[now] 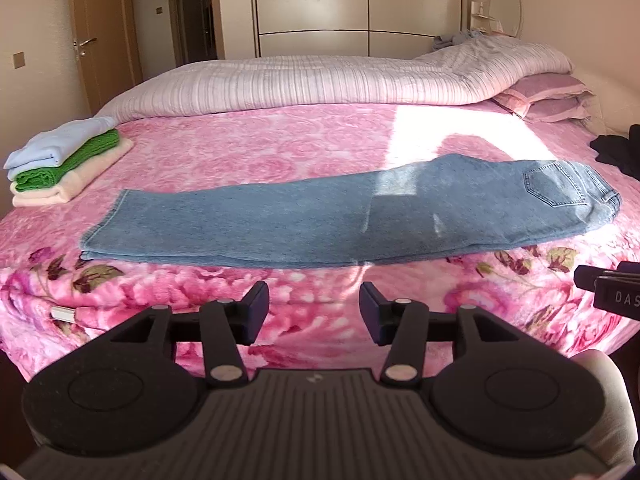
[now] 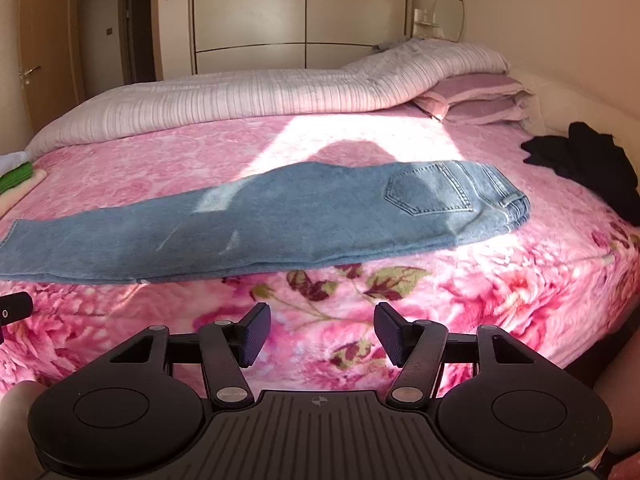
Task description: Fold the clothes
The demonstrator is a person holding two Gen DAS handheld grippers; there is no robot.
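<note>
The long blue denim jeans (image 1: 320, 212), folded leg on leg, are laid flat across the pink floral fleece blanket (image 1: 248, 152), waistband toward three o'clock. The left gripper (image 1: 314, 308) and right gripper (image 2: 322, 332) are held empty, jaws apart, short of the near edge. If only the top stiff layer were pinched, the legs could be dragged askew. A stack of folded soft knits (image 1: 66, 160) sits at nine o'clock.
</note>
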